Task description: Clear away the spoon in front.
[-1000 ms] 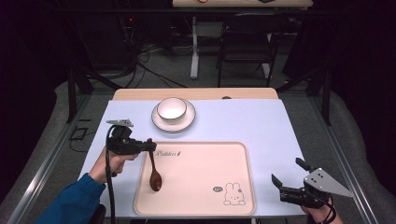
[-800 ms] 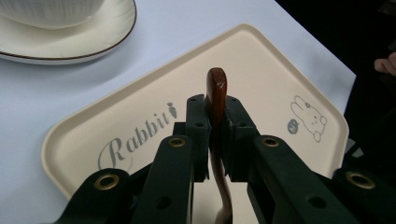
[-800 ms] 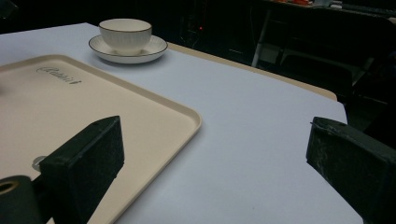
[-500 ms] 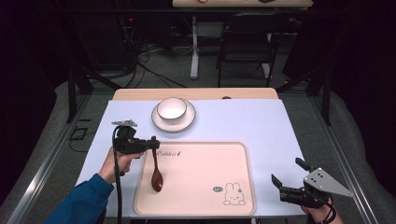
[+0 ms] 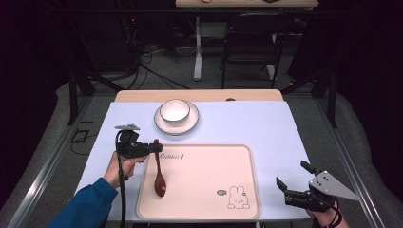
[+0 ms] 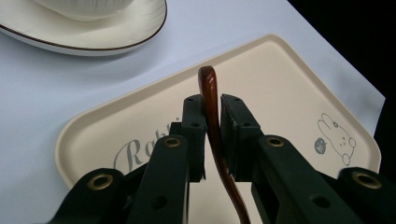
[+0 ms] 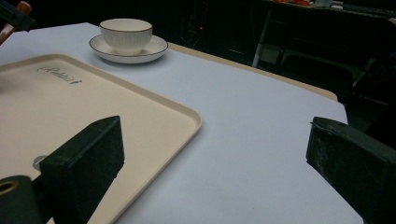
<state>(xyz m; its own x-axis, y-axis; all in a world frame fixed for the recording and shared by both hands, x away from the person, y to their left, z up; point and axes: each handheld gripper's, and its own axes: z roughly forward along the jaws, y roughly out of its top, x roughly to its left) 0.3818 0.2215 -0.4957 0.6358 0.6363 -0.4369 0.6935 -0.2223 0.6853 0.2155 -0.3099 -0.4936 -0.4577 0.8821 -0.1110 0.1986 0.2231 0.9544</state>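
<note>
Spoon [image 5: 158, 172] is the thing in play here, dark brown wood by the look of it; the left gripper [image 5: 153, 148] is pinching it near the top of the handle, jaws closed on either side of the stem, which you can see clearly in the left gripper view [image 6: 212, 122]; the bowl end is hanging down over the cream tray [image 5: 199, 211] with the little rabbit printed on it, and I can't tell for sure if the tip is touching the tray or just floating above it.

Grabbing it high on the handle is probably deliberate, since that's keeping the scoop end free and letting the spoon dangle without fouling the jaws; my guess is it's either being lifted off the tray or being set down, no way to say which.

Right gripper [image 5: 291, 182] is sitting off by the near right corner of the table, jaws spread wide with nothing between them [image 7: 212, 154]; looks like it's just parked out of the way.

White cup [image 5: 174, 111] is sitting on its saucer [image 5: 190, 125] beyond the tray, on the pale blue cover [image 5: 266, 123], well apart from the spoon; could be where it's heading, just a hunch.
</note>
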